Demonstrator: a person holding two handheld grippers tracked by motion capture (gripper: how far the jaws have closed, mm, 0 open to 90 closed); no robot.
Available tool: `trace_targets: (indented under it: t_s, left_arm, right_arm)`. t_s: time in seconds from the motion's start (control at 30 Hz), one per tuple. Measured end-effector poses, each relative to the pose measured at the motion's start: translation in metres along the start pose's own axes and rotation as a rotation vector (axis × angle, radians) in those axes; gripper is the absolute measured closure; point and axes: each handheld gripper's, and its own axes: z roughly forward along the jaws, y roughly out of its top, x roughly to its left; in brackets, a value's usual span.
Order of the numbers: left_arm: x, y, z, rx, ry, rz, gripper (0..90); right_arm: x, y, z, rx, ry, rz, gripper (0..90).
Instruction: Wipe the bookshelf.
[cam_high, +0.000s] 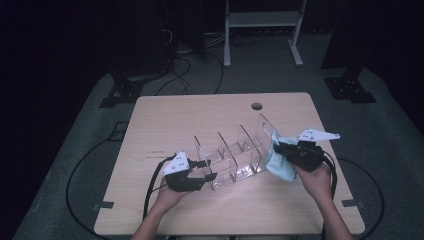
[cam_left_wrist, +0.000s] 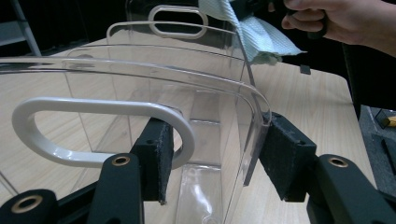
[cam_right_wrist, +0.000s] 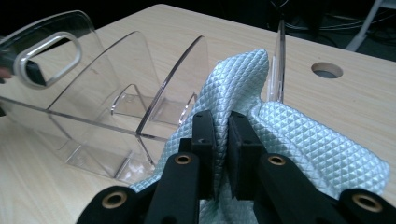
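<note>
The clear plastic rack (cam_high: 232, 157) with its thin walls stands in the middle of the table (cam_high: 165, 120). A pale blue cloth (cam_right_wrist: 280, 135) is pressed against the rack's far end wall. The right gripper (cam_right_wrist: 220, 140) is pinched tight on that cloth. The left gripper (cam_left_wrist: 210, 158) is at the rack's near end, its jaws partly open around the end wall; I cannot tell if they press it yet. This looks like wiping the rack clean. Next, hold the rack steady and rub the cloth along the wall.
</note>
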Motion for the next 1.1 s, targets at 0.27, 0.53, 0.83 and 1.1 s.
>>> trace_targets:
  t_s: [0.27, 0.53, 0.83, 1.1]
  left_arm:
    - [-0.006, -0.001, 0.0, 0.002, 0.04, 0.016, 46.6]
    - [-0.008, -0.001, 0.001, 0.001, 0.05, 0.016, 47.0]
    - [-0.011, -0.002, -0.004, -0.001, 0.045, 0.015, 47.7]
    - [-0.011, -0.003, -0.005, 0.0, 0.047, 0.015, 47.9]
  right_arm:
    - [0.022, 0.007, 0.011, 0.021, 0.064, -0.054, 82.3]
    - [0.003, 0.004, 0.006, 0.007, -0.018, -0.011, 82.2]
    - [-0.001, 0.003, 0.006, -0.001, -0.019, -0.004, 82.2]
    - [0.01, 0.001, 0.011, -0.013, 0.018, -0.013, 82.1]
